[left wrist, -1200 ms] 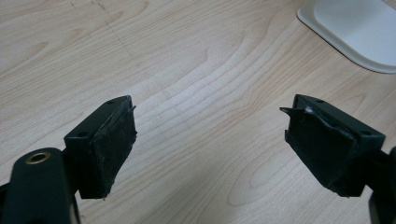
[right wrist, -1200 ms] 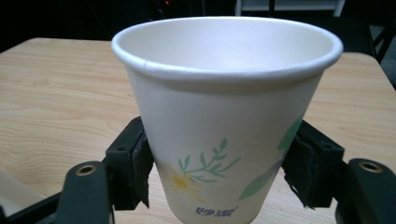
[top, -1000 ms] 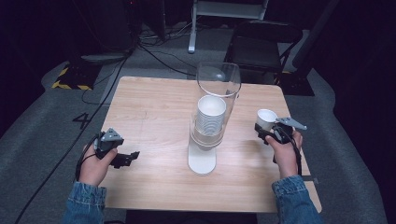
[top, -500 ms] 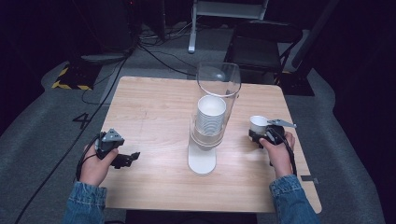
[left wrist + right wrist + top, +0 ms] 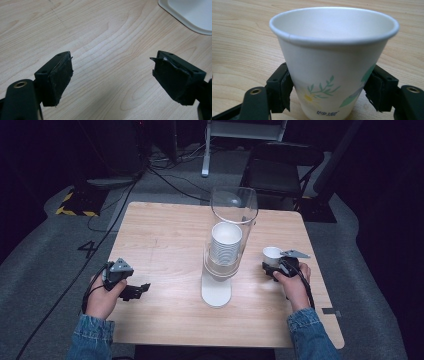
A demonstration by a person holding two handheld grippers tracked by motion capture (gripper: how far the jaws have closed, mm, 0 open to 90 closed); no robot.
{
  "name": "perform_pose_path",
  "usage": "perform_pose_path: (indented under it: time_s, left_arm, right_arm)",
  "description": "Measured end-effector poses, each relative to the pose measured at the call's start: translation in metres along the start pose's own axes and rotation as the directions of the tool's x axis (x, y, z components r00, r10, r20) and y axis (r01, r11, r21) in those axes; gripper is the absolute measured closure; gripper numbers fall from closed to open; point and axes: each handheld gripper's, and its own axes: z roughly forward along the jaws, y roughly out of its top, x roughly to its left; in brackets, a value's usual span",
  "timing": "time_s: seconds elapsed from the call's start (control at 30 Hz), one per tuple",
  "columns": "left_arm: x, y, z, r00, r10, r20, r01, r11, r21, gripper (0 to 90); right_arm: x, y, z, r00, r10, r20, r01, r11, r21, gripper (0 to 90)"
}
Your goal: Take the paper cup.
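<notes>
Looking at your end first: your left gripper [image 5: 136,290] is parked low over the table [image 5: 165,230], left of the dispenser [image 5: 220,270] and about level with its base [image 5: 216,295]. The jaws are wide open with nothing between them, just bare wood showing in the left gripper view, and a white corner of the base [image 5: 190,12] pokes in at the top right there.

Over on the right of the dispenser, near it but not touching, your right gripper [image 5: 274,266] has the cup [image 5: 272,254]. It's a white paper cup [image 5: 332,62] with a little green leaf print, upright, mouth up. The jaws have just been opening a bit, with the cup between them, but both pads look like they're resting against its lower sides, so I'd call that a grip. Can't tell if the cup's bottom is down on the table, since it's cut off in the right gripper view.

The dispenser itself stands mid-table: white base, clear tube, and a stack [image 5: 225,245] of white cups inside.

Behind the dispenser, past the far table edge, there's a dark chair [image 5: 280,170] and some cables [image 5: 170,175] on the grey floor.
</notes>
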Motion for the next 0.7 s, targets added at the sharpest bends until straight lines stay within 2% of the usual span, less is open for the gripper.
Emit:
perform_pose_path:
  time_s: [0.33,0.5,0.7]
  left_arm:
    - [0.001,0.0,0.001,1.0,0.0,0.001,0.0,1.0,-0.005,16.0]
    - [0.001,0.002,0.0,1.0,0.001,0.007,-0.001,1.0,-0.004,16.0]
    - [0.001,0.003,0.002,0.9999,0.007,0.009,-0.007,1.0,-0.006,16.0]
  right_arm:
    - [0.002,-0.004,-0.001,0.9997,-0.023,-0.005,0.023,1.0,0.019,29.6]
    - [0.001,-0.006,-0.003,0.9997,-0.024,-0.007,0.024,0.999,0.023,23.8]
    - [0.002,-0.003,-0.014,0.999,-0.034,-0.029,0.035,0.999,0.013,17.3]
